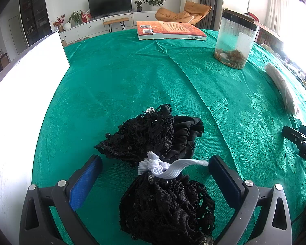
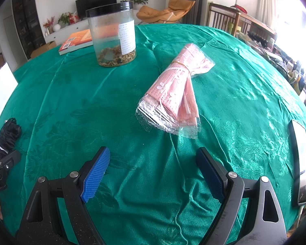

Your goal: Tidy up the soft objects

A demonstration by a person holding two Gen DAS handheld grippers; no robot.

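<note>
Green damask tablecloth [image 1: 132, 77] covers a table in a living room, with a television and an orange lounge chair behind. On it lie a black lace bundle [image 1: 153, 155] tied at its waist with a white elastic band [image 1: 153, 166], a pack of pink face masks [image 2: 176, 90] in clear wrap, a lidded plastic jar [image 2: 112, 34] and an orange book [image 1: 169, 30].

Left gripper [image 1: 153, 173] has its jaws spread wide around the bundle's tied waist, its blue pads apparently clear of the lace. Right gripper [image 2: 153, 171] is likewise open and empty, the masks lying ahead of it.

Closing now could catch only the band's loose tail or snag beaded lace, letting the bundle droop or slip. Slick wrap may slide from the right pads.
</note>
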